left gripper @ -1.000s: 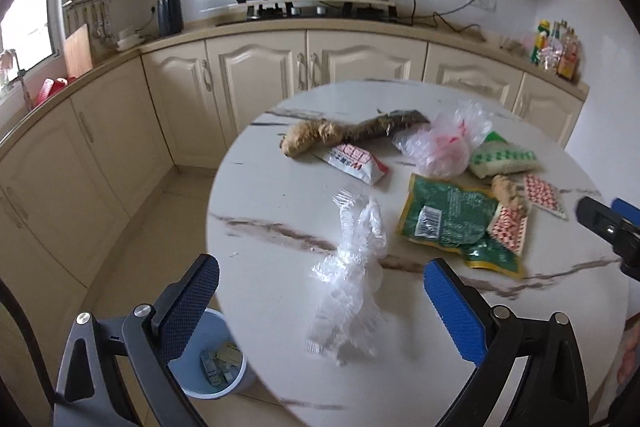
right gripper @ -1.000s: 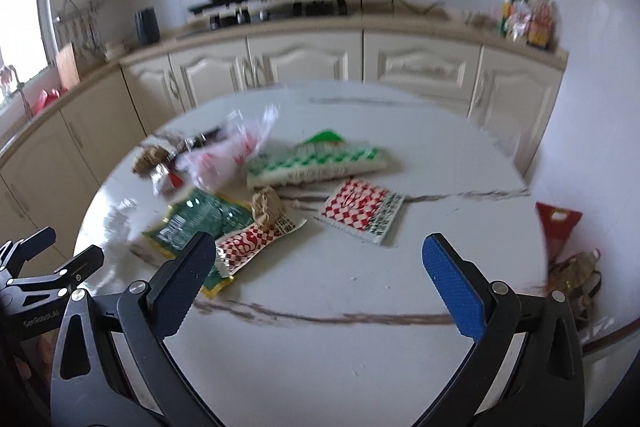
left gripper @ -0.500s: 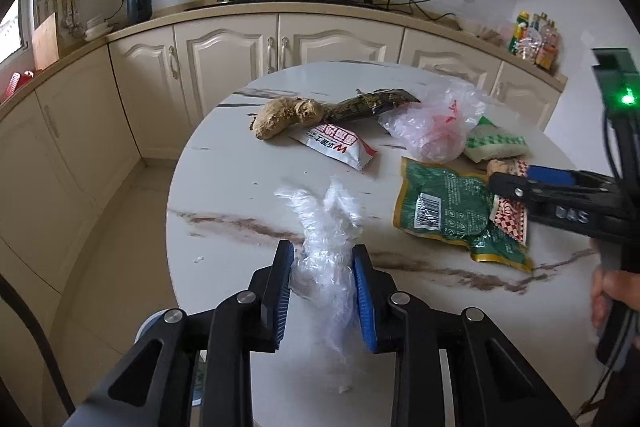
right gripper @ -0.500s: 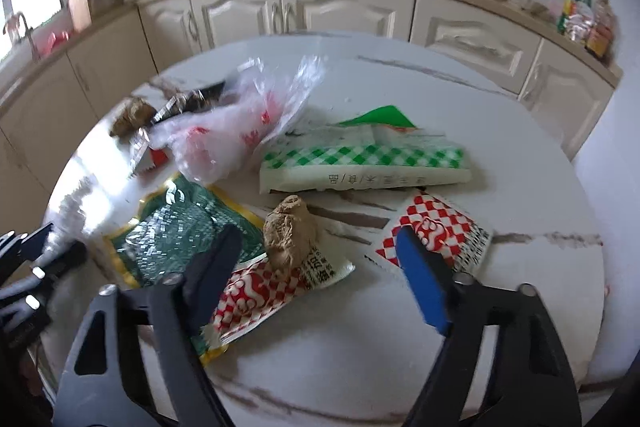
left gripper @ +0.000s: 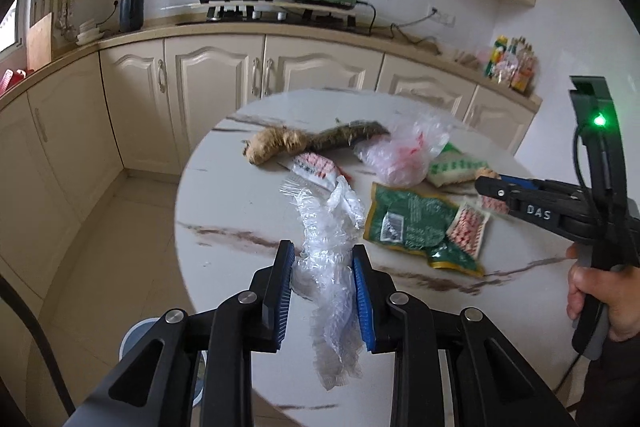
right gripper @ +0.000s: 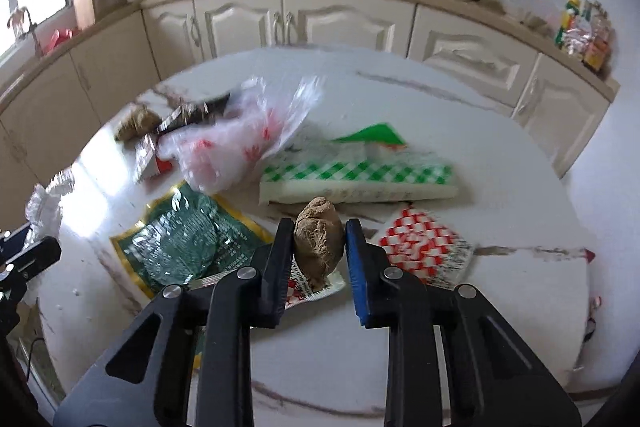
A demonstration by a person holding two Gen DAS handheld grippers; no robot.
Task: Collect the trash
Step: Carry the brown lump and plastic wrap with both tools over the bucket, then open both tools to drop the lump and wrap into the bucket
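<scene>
On the marble table (left gripper: 224, 211), crumpled plastic wrap (left gripper: 332, 267) stretches lengthwise away from camera.

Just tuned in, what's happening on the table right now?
A person is clearing trash off a round marble table with a handheld gripper in each hand. The left gripper has just closed on a crumpled clear plastic wrap. The right gripper has been closing around a brown ginger-like lump, which sits between its jaws above a red-checked wrapper. A green foil packet, a green-checked pack and a thin plastic bag are not yet collected.
</scene>
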